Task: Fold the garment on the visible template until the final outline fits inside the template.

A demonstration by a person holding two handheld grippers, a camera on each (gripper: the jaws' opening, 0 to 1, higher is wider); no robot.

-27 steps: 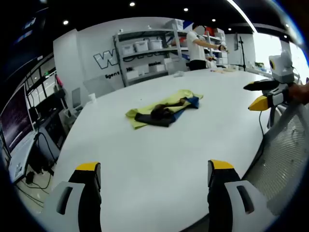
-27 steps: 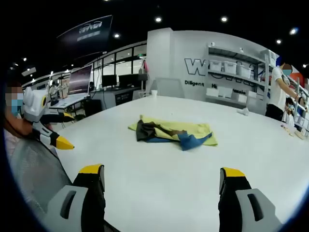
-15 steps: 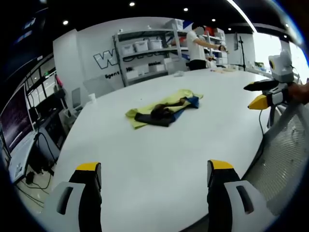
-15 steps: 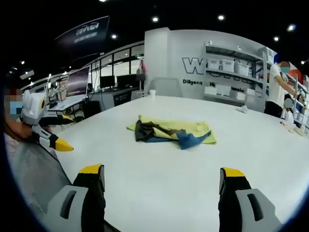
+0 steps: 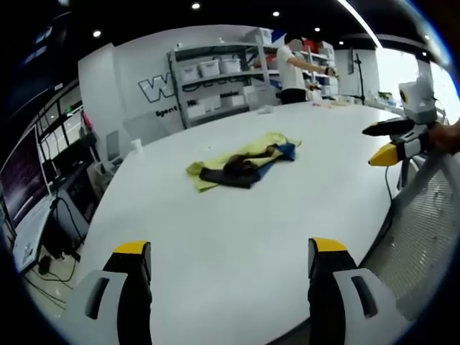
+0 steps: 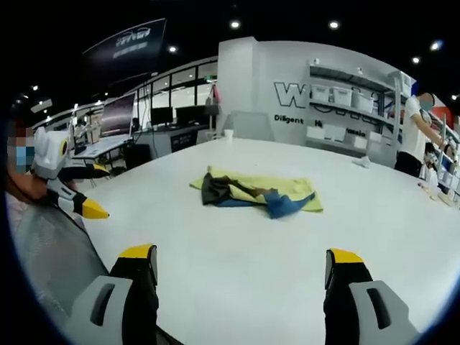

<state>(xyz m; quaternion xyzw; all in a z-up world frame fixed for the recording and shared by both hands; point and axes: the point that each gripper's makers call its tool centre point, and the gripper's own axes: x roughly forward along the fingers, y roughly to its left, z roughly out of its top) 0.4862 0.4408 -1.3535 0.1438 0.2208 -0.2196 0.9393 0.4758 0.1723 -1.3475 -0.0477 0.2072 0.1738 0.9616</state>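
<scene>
Garment (image 5: 244, 165) (image 6: 248, 194) lies crumpled mid-surface, dark and blue cloth bunched on a yellow-green template (image 5: 208, 171) (image 6: 291, 188) that shows beyond it on several sides. White surface (image 5: 237, 237) (image 6: 237, 251) around it. Left claw (image 5: 230, 287) at near edge, jaws wide apart, nothing between them, well short of garment. Right claw (image 6: 241, 284) likewise spread and empty, well apart from garment. Each claw's yellow tip shows at the edge of the other's view. Shelves (image 5: 215, 86) with bins behind; a person (image 5: 293, 68) stands by them.
</scene>
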